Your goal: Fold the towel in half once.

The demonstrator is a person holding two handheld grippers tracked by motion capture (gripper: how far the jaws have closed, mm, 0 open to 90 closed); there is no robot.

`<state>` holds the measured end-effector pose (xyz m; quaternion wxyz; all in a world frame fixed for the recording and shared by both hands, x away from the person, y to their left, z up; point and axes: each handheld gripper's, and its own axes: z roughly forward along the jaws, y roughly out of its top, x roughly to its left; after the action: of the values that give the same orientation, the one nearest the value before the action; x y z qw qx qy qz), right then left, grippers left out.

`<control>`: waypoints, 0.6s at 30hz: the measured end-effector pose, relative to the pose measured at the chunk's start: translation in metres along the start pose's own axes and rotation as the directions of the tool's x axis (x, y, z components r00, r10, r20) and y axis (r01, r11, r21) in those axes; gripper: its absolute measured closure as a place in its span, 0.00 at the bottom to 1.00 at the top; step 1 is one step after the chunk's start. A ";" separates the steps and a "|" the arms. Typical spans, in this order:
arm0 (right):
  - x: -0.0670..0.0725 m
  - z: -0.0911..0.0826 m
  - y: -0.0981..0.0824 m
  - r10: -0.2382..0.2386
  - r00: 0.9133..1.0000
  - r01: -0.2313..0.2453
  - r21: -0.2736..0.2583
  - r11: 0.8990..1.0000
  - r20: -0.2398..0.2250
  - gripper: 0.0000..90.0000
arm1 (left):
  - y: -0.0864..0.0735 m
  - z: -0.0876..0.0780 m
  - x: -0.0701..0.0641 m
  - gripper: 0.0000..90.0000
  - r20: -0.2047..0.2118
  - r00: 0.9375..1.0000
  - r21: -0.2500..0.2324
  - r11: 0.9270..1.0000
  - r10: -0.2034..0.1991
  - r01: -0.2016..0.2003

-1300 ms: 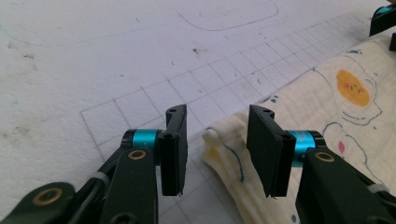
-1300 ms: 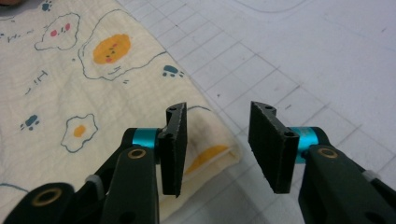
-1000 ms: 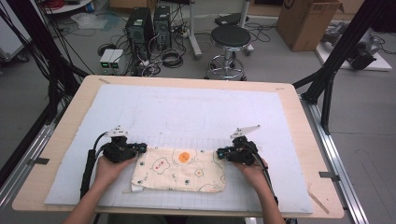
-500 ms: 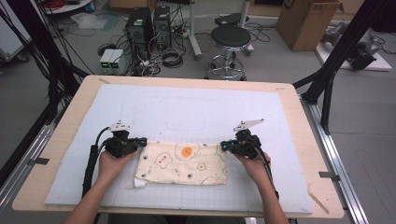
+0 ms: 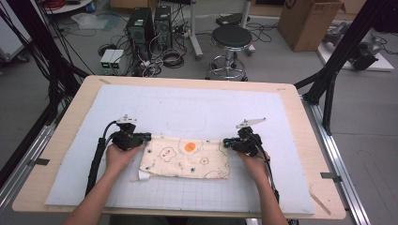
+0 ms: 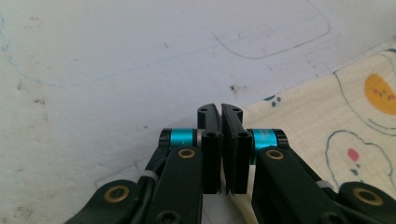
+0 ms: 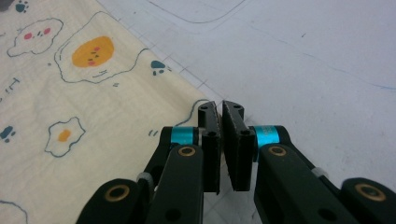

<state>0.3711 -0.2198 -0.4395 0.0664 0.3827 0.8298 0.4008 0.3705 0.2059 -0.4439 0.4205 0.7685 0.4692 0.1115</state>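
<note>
The cream cloth [image 5: 185, 157], printed with fried eggs, clouds and small paw marks, lay flat and folded on the near middle of the white gridded mat [image 5: 187, 112] that covered the wooden worktop [image 5: 305, 140]. Its long edges ran across the worktop, and a small white tag showed at its near left corner.

The left tool [image 5: 146, 137] sat at the cloth's far left corner, and the right tool [image 5: 226, 142] at its far right corner, each held low in a hand that came in from the near edge. In the left gripper view the left tool [image 6: 220, 111] had its jaws pressed together, with the cloth's [image 6: 327, 126] corner running in beneath them and a pale strip of fabric visible between them lower down, so it was clamped on that corner. In the right gripper view the right tool [image 7: 220, 108] was closed likewise at the edge of the cloth [image 7: 84, 107]; whether fabric was pinched there I could not tell.

Beyond the worktop stood a round stool [image 5: 231, 37], computer towers [image 5: 150, 23] amid tangled cables, and a cardboard box [image 5: 309, 21].
</note>
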 end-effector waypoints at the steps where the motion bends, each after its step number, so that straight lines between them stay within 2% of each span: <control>1: 0.001 0.000 0.000 0.004 1.000 -0.004 0.002 1.000 0.001 0.96 | 0.000 0.000 0.000 0.96 -0.001 1.000 0.000 1.000 0.003 -0.003; 5: 0.001 0.001 0.000 0.002 1.000 -0.002 -0.002 1.000 -0.005 0.94 | 0.000 0.000 0.000 0.95 0.001 1.000 -0.004 1.000 0.005 -0.005; 10: 0.002 -0.002 0.001 0.002 1.000 -0.002 -0.027 1.000 -0.019 0.84 | 0.001 -0.003 -0.001 0.90 -0.003 1.000 -0.023 1.000 0.013 -0.013; 13: 0.003 -0.003 0.002 -0.001 1.000 0.000 -0.042 0.999 -0.020 0.79 | 0.002 -0.006 0.000 0.86 0.013 1.000 -0.049 0.999 0.011 -0.010; 18: 0.003 -0.005 0.002 0.010 0.999 -0.012 -0.062 0.998 -0.032 0.71 | 0.003 -0.010 0.001 0.77 0.038 0.999 -0.063 0.998 0.026 -0.024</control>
<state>0.3680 -0.2196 -0.4341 0.0631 0.3786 0.8157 0.4329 0.3677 0.2115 -0.4355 0.4517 0.7629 0.4477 0.1165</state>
